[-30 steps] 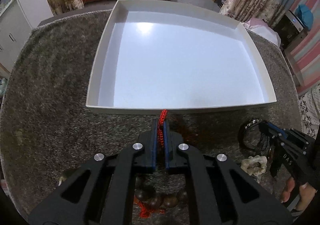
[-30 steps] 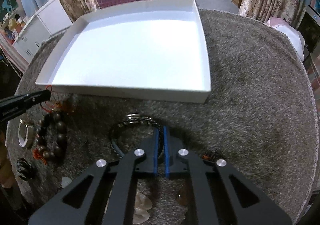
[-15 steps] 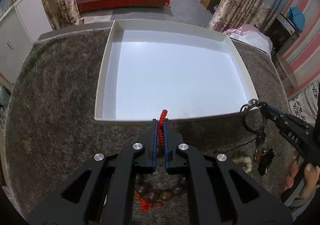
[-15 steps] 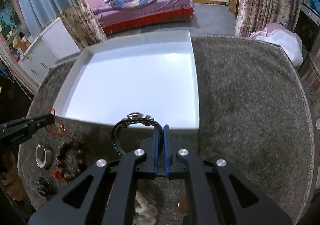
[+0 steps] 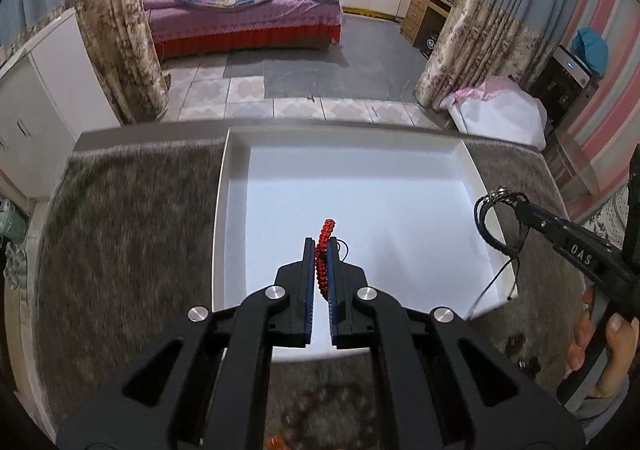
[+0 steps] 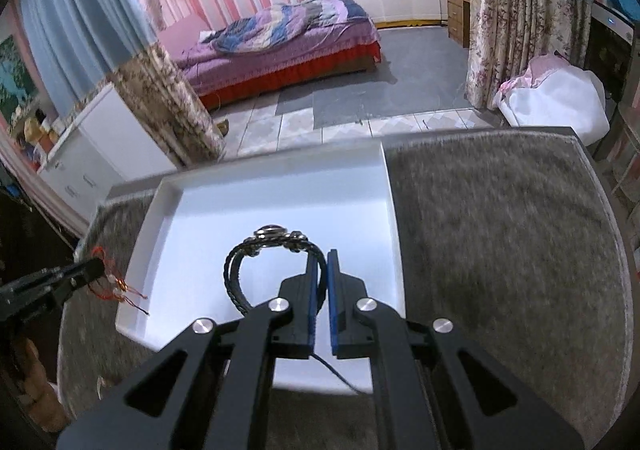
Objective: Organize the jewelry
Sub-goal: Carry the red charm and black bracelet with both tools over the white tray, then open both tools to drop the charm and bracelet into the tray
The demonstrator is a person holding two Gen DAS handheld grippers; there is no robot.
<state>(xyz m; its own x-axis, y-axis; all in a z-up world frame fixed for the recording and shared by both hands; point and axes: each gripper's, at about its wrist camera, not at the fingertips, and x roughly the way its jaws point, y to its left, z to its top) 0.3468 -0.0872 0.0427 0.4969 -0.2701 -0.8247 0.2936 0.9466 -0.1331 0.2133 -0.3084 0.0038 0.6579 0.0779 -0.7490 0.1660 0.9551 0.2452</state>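
My left gripper [image 5: 319, 246] is shut on a red braided cord bracelet [image 5: 323, 250] and holds it in the air above the white tray [image 5: 219, 217]. My right gripper [image 6: 322, 258] is shut on a black braided leather bracelet [image 6: 236, 274] with a metal clasp, held above the same tray [image 6: 390, 209]. The right gripper with its bracelet shows at the right of the left wrist view [image 5: 516, 205]. The left gripper with the red cord shows at the left of the right wrist view [image 6: 94, 268].
The tray lies on a grey fuzzy mat [image 5: 120, 230] that covers the table. Blurred brown beads [image 5: 320, 410] and small dark pieces [image 5: 516, 342] lie on the mat near the front edge. A bedroom lies beyond the table's far edge.
Both grippers have risen from the mat and moved forward over the tray, each carrying its bracelet. The wooden bead bracelet stayed on the mat.
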